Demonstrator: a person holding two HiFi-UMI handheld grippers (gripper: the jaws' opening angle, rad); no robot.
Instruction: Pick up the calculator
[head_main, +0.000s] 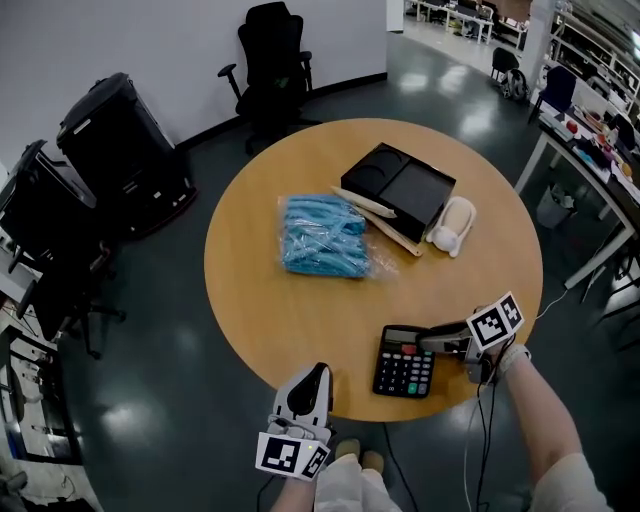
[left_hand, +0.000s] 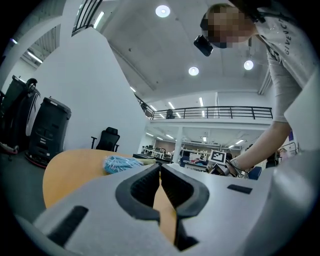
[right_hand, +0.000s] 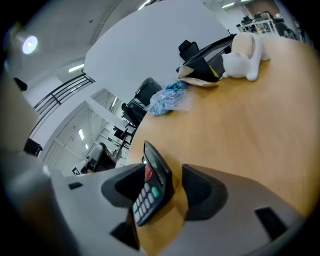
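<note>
Bright, even light falls from round ceiling lamps (left_hand: 162, 11) high above the left gripper (left_hand: 160, 186). It leaves pale glare patches on the glossy floor (head_main: 470, 115) far beyond it. Shadows are soft. Both gripper views bulge fisheye-fashion and have black corners. The calculator (right_hand: 150, 190) between the jaws of the right gripper (right_hand: 162, 194) looks slightly soft.

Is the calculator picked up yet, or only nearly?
Only nearly. Done: the right tongs sit around the calculator, which stands between the jaws. In hand: the squeeze; a gap shows beside one jaw, so they look open. Left to do: shut and lift, since the calculator seems to lie flat on the table. The left tongs are shut, empty, and at the table's near edge.
</note>
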